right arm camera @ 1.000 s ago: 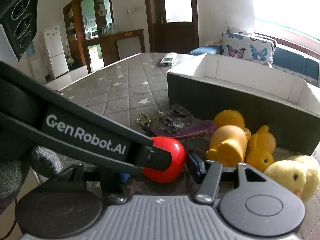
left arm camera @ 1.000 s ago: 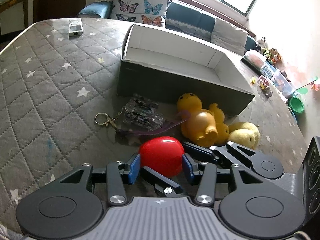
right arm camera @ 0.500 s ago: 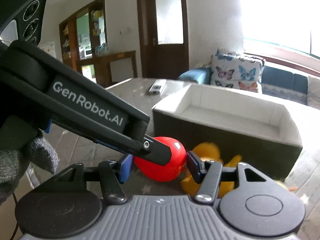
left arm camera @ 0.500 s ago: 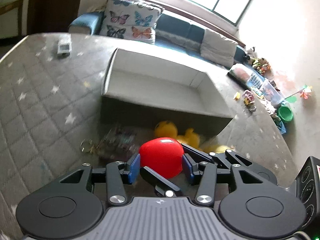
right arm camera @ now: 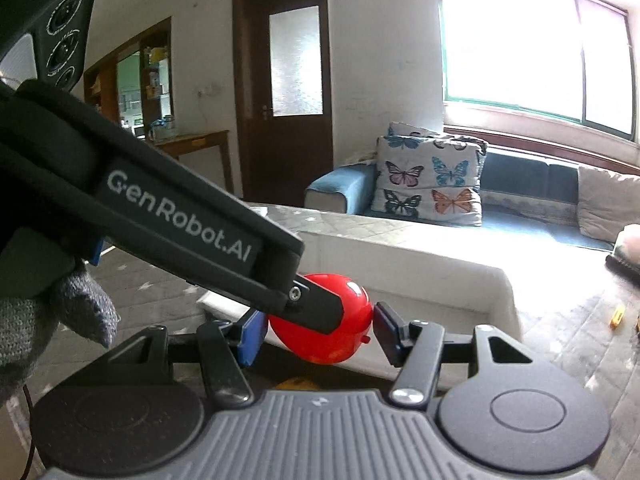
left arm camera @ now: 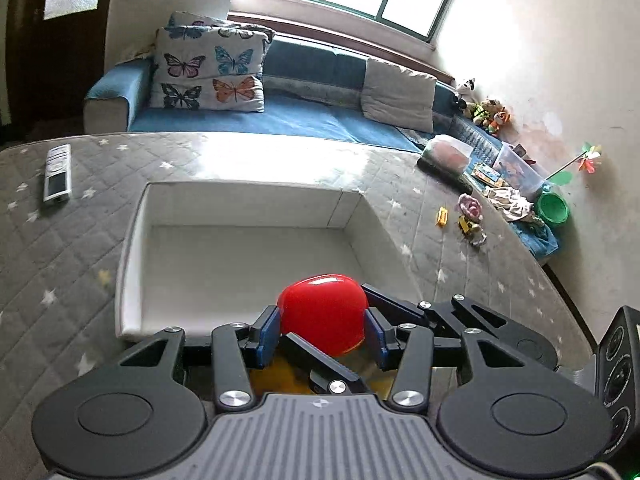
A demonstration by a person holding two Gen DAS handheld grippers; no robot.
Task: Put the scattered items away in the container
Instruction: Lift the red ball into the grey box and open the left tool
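My left gripper [left arm camera: 322, 334] is shut on a red heart-shaped toy [left arm camera: 323, 322] and holds it above the near wall of the open box [left arm camera: 132, 240], whose white inside shows nothing in it. In the right wrist view the same red toy [right arm camera: 352, 340] sits between my right gripper's fingers [right arm camera: 316, 338], which stand open around it with a gap at the right pad. The left gripper's arm crosses in front. The box [right arm camera: 420, 272] lies just beyond. A bit of yellow toy [left arm camera: 276, 376] shows under the left gripper.
The box stands on a grey quilted surface with stars [left arm camera: 52, 264]. A remote control [left arm camera: 58, 174] lies at the far left. Small toys [left arm camera: 470, 216] and a clear bag [left arm camera: 446, 156] lie at the right edge. A blue sofa with butterfly pillows [left arm camera: 208, 76] is behind.
Both grippers have risen from the surface and moved forward. The red toy, held by the left gripper, has gone from beside the ducks to over the box's near wall.
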